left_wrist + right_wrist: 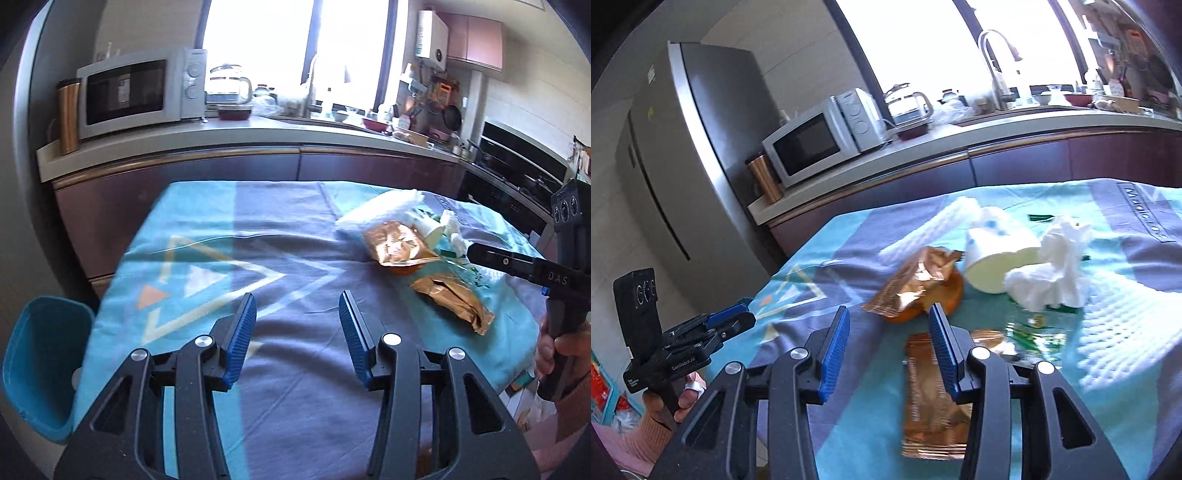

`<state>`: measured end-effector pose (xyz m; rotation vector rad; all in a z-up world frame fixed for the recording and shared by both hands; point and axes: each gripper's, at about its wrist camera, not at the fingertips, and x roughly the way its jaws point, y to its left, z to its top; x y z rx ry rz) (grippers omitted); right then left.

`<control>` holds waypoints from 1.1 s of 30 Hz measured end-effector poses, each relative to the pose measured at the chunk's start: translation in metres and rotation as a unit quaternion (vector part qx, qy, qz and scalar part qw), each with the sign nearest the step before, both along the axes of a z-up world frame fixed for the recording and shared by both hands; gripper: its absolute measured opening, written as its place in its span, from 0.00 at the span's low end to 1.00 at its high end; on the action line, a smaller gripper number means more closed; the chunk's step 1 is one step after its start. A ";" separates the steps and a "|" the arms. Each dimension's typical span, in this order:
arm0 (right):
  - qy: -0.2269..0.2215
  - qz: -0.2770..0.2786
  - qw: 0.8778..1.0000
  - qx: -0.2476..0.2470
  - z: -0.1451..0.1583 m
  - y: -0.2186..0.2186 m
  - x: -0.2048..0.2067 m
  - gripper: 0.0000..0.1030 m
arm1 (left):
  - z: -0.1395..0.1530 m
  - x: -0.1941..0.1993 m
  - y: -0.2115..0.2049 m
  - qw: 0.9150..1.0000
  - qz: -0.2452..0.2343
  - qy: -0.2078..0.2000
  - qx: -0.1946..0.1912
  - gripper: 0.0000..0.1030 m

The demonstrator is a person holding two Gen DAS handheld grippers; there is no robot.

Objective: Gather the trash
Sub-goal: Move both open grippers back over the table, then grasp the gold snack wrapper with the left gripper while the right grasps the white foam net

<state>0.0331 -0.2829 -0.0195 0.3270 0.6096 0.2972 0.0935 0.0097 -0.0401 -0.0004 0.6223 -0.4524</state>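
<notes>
Left wrist view: left gripper spread, nothing between its jaws, just bare tablecloth. Trash pile sits at 2 o'clock. Right gripper is spread too, gold wrapper under it, paper cup at 1 o'clock.

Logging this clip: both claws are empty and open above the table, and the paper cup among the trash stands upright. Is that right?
One thing is wrong: the paper cup lies on its side, mouth facing the camera, as the right wrist view shows. The left claw and right claw are indeed open and empty.
</notes>
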 end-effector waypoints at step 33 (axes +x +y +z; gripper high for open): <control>0.045 -0.209 0.971 0.108 -0.051 -0.152 -0.027 0.13 | -0.019 0.048 -0.144 0.991 -0.106 0.001 0.083 0.07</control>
